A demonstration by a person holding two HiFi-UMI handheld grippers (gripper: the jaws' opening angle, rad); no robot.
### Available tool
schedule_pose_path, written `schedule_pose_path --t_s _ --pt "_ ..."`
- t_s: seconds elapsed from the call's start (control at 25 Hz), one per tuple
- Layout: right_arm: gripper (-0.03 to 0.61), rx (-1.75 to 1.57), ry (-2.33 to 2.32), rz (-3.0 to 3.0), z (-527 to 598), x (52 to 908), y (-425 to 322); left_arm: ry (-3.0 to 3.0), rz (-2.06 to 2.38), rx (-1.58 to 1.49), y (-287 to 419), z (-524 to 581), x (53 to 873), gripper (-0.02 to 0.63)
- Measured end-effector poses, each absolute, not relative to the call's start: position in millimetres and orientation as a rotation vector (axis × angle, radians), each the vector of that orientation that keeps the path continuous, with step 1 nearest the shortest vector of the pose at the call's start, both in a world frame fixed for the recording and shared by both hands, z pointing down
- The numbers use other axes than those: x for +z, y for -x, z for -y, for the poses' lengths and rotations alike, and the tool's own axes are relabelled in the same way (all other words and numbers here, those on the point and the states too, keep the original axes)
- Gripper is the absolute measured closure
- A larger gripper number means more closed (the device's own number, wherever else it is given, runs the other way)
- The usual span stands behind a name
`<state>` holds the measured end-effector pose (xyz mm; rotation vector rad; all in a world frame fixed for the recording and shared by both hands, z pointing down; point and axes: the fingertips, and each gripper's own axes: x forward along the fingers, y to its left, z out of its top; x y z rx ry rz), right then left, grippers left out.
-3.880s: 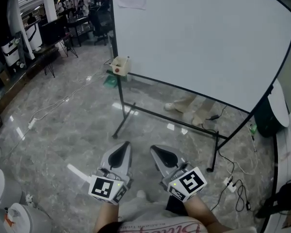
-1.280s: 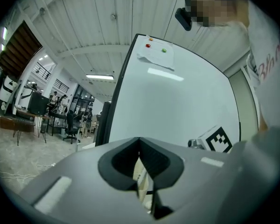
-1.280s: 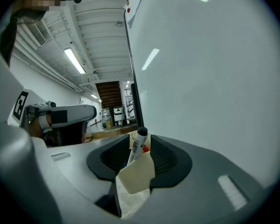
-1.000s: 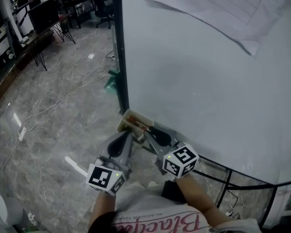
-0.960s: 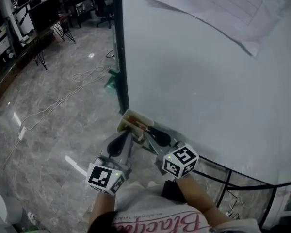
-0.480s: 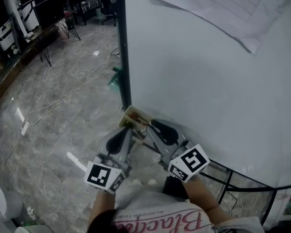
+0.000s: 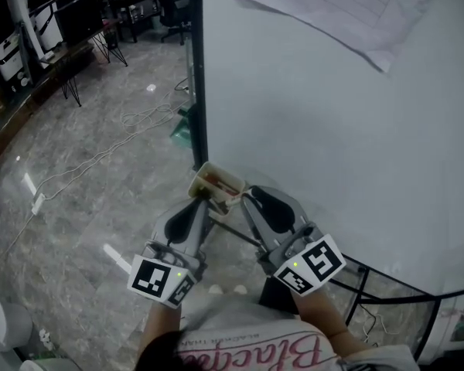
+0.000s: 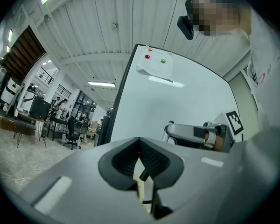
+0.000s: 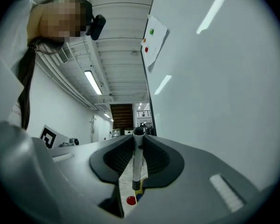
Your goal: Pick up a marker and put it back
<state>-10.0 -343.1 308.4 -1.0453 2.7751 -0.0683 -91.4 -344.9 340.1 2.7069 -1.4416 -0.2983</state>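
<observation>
A white marker (image 9: 137, 162) with a dark cap stands upright between the jaws of my right gripper (image 9: 138, 141), which is shut on it. In the head view the right gripper (image 7: 248, 196) sits just right of the cream marker box (image 7: 216, 184) at the whiteboard's lower left corner. Red and blue marker ends (image 9: 130, 200) show below the held marker. My left gripper (image 7: 203, 201) points at the box's near side with its jaws together and nothing between them. Through the left gripper (image 8: 140, 149) a sliver of the box (image 8: 142, 188) shows.
The whiteboard (image 7: 332, 130) fills the right half, with a paper sheet (image 7: 325, 6) stuck near its top. Its black stand frame (image 7: 371, 273) runs under the board. Cables (image 7: 100, 153) lie on the marble floor; desks and chairs (image 7: 77, 22) stand far left.
Both grippers have drawn back slightly toward me. The right gripper's tip has come out of the marker box and now sits beside its right end.
</observation>
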Motion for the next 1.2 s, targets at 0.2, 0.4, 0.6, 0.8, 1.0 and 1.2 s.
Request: schedule_pose_path --t_s 0.2,0.4,0.6,0.8,1.0,1.2 --pt "0.511 -0.115 1.051 -2.742 341.9 309.0 1.4 -2.703 1.428 -0.308 88.2 341.6 335.3 0.615" --pt "0.511 -0.135 1.049 -2.735 343.9 313.8 0.9 -2.721 1.440 -0.315 90.6 340.3 334.3 0.615" --pt "0.511 -0.137 1.054 -2.766 354.5 325.6 8.8 -2.720 1.449 -0.295 93.8 341.5 335.7 0.615" --pt "0.511 -0.205 1.077 -2.850 377.4 364.7 23.4 -2.710 1.469 -0.283 99.4 343.7 337.8 0.614" --pt "0.511 -0.334 1.112 -2.877 391.0 399.1 31.7 -2.691 1.492 -0.284 106.5 343.1 340.7 0.614" --pt "0.511 -0.418 1.135 -2.912 397.1 420.9 36.8 -2.660 1.510 -0.314 115.7 342.9 340.1 0.615"
